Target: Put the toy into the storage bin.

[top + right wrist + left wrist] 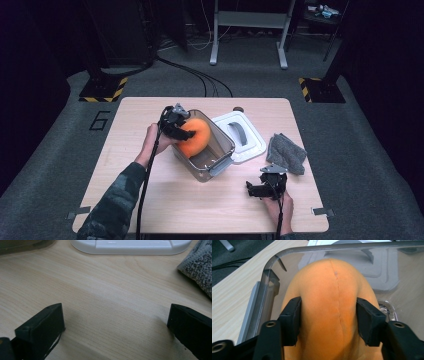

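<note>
Left gripper (181, 127), frame centre: pinching orange plush (195, 137) over clear bin (220, 150). Right gripper (260, 189), lower right: spread, idle. Risk: soft plush snags the bin rim, tipping it.

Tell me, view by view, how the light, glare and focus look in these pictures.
High view: the table is lit, the room around it dark. Left gripper view: the orange plush ball is sharp, the clear container wall reflects light. Right gripper view: glare streak on the white lid; the near jaws are soft.
</note>
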Tool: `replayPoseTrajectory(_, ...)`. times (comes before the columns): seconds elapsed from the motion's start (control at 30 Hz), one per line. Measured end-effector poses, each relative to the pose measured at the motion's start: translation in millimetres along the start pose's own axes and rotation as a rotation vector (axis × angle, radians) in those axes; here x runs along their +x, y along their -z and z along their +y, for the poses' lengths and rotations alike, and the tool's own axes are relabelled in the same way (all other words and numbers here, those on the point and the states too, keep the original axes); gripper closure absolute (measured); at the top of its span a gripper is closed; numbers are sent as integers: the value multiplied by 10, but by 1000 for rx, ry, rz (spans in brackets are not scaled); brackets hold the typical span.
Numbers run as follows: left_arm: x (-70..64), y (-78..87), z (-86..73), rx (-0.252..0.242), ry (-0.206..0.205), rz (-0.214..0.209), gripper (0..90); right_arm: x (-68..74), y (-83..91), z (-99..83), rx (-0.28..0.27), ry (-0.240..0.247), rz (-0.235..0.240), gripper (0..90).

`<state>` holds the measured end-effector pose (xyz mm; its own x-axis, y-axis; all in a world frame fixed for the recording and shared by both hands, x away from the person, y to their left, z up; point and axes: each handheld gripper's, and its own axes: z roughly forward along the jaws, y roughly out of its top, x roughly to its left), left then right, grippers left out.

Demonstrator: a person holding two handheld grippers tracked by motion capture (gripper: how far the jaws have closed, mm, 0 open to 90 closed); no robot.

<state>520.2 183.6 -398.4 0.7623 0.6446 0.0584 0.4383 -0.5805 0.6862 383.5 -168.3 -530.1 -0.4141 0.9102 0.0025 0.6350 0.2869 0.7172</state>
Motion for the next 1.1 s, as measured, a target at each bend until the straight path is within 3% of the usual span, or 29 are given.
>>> replayPoseTrajectory(0.23, 21, 90, 3, -41, 8, -3, 340, 0, 0, 0, 1, 2, 0, 3)
replayPoseTrajectory(0.4, -14, 84, 7, -27, -8, -28, 339, 0, 0, 0, 1, 2, 0, 3)
replayPoseTrajectory(0.47, -37, 63, 12, -14, -25, -34, 390, -1, 0, -1, 1, 2, 0, 3)
replayPoseTrajectory(0.53, -70, 32, 16, 0, -44, -30, 528, 0, 0, 0, 0, 1, 0, 3)
replayPoseTrajectory(0.63, -95, -25, 21, 33, -52, -36, 616, 0, 0, 0, 0, 0, 0, 3)
replayPoseTrajectory(0.73, -95, -76, 19, 59, -44, -32, 652, -1, 0, -1, 1, 2, 0, 3)
replayPoseTrajectory(0.77, -99, -114, 23, 88, -55, 4, 660, 0, 0, -1, 1, 2, 1, 3)
replayPoseTrajectory(0.87, -99, -141, 26, 102, -53, 12, 663, 1, -1, 0, 0, 0, -1, 3)
replayPoseTrajectory(0.97, -80, -143, 13, 86, -21, -6, 655, 0, 0, 0, 0, -1, 0, 3)
replayPoseTrajectory(1.1, -6, -54, -33, 2, 56, -55, 483, 0, 0, -1, 1, 2, 1, 3)
